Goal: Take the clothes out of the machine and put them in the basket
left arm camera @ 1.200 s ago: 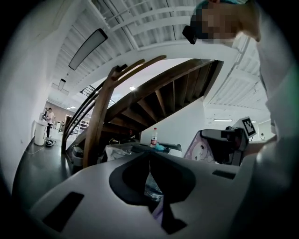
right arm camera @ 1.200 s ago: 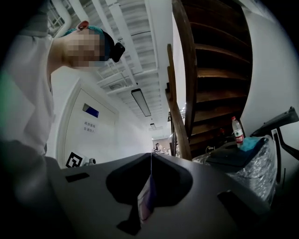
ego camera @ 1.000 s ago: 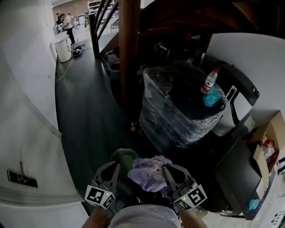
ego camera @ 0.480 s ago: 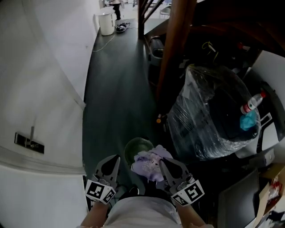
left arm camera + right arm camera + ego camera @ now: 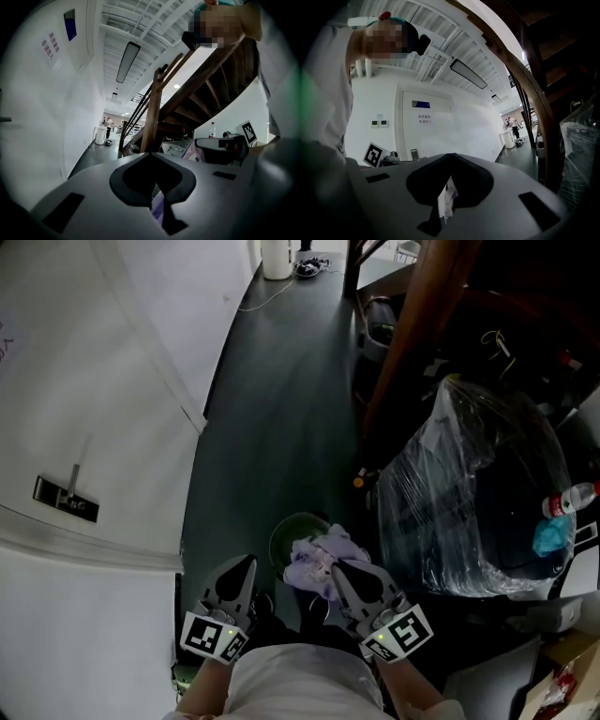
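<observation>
Head view: clamping cloth (image 5: 317, 554) in left gripper (image 5: 247, 563) and right gripper (image 5: 336, 568), jaws pinched together, beside basket (image 5: 284, 538).

Left gripper (image 5: 247, 562): dark grey, two pointed jaws, black pads.
Right gripper (image 5: 335, 565): same grey build and black pads.
Left cube (image 5: 214, 638): behind the claw, black-and-white square marker, small green light.
Right cube (image 5: 400, 635): behind the claw, same marker and light.
Jaw shells (image 5: 520, 192): smooth grey, a black rectangular slot on each side of the claw.
Top (image 5: 300, 681): pale, plain.
</observation>
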